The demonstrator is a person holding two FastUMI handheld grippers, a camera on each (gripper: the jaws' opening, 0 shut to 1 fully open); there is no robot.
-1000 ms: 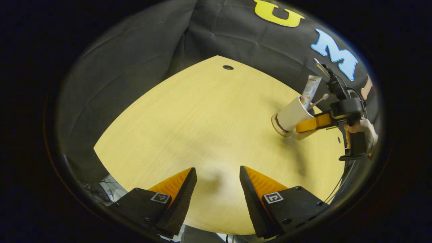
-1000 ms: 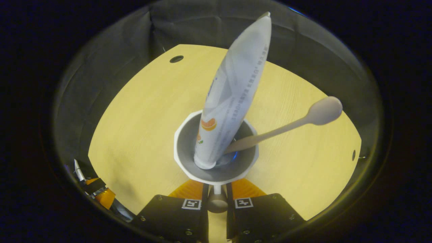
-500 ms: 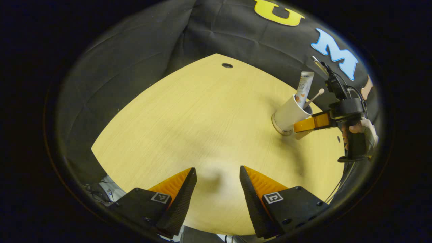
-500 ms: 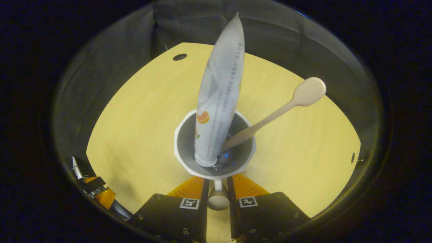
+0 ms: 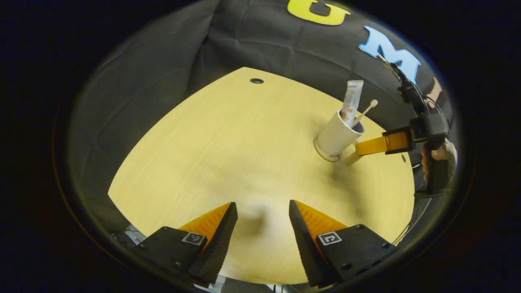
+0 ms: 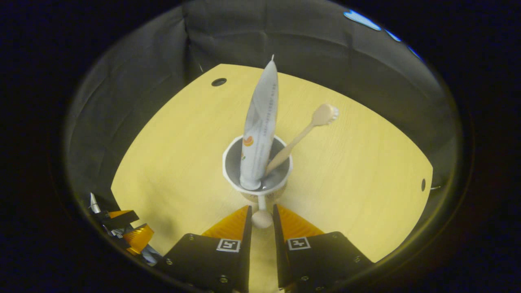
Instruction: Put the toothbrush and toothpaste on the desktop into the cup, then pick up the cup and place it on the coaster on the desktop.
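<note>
Left gripper view: left gripper (image 5: 260,208) hangs over the near edge of the wooden desktop (image 5: 211,146), fingers spread wide, nothing between them. Far right on the desktop, white cup (image 5: 336,136) stands on the round coaster (image 5: 325,155), whose rim shows under the cup's base. Toothpaste (image 5: 351,101) stands in the cup, cap end down, crimped end well above the rim. Toothbrush (image 5: 365,112) leans in the cup just right of the tube, head up. Right gripper (image 5: 359,148) sits just right of the cup, low, near its base, fingers pointing at it. A hand (image 5: 439,156) grips its handle at the right edge. Small round hole (image 5: 257,81) in the desktop at the far side, well apart from the cup.

Right gripper view: cup seen from above, mid-desktop, tube upright inside, brush leaning off to the right with bristle head clear of the rim. A thin handle runs from the cup's near side to a round knob (image 6: 261,219). The knob lies between the right gripper's fingertips, which are drawn close together. Whether they press on the knob or merely flank it cannot be told
</note>
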